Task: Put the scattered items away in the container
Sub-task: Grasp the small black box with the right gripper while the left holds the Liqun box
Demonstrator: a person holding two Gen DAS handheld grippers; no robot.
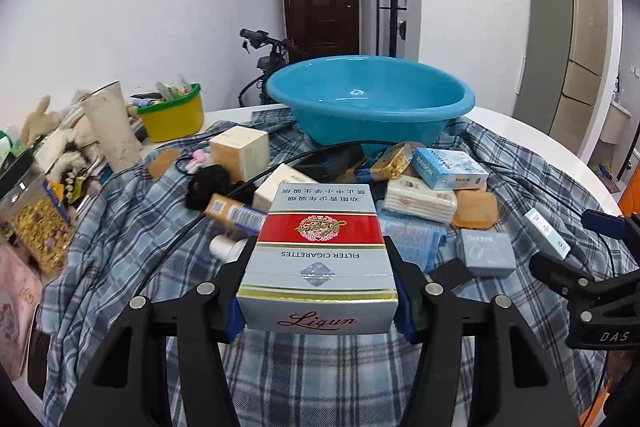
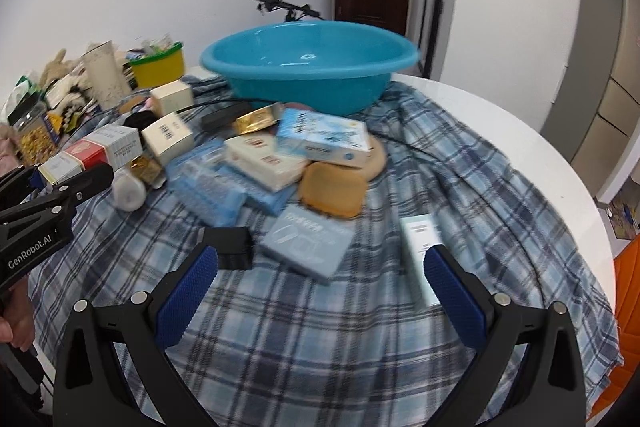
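Left claw (image 1: 320,291) clamped on cigarette pack (image 1: 320,251) lower centre, by long side faces. Light, crushable card: keep squeeze gentle. Right claw (image 2: 320,279) wide, empty, bottom of frame. Blue basin (image 1: 370,99) upper centre, empty.

A white round table (image 2: 500,115) is carrying a blue plaid cloth (image 2: 320,327) spread over most of it. A yellow tub (image 1: 172,117) and a pale cup (image 1: 112,125) are standing at its far left edge.

"Liqun" on cigarette pack (image 1: 318,267)
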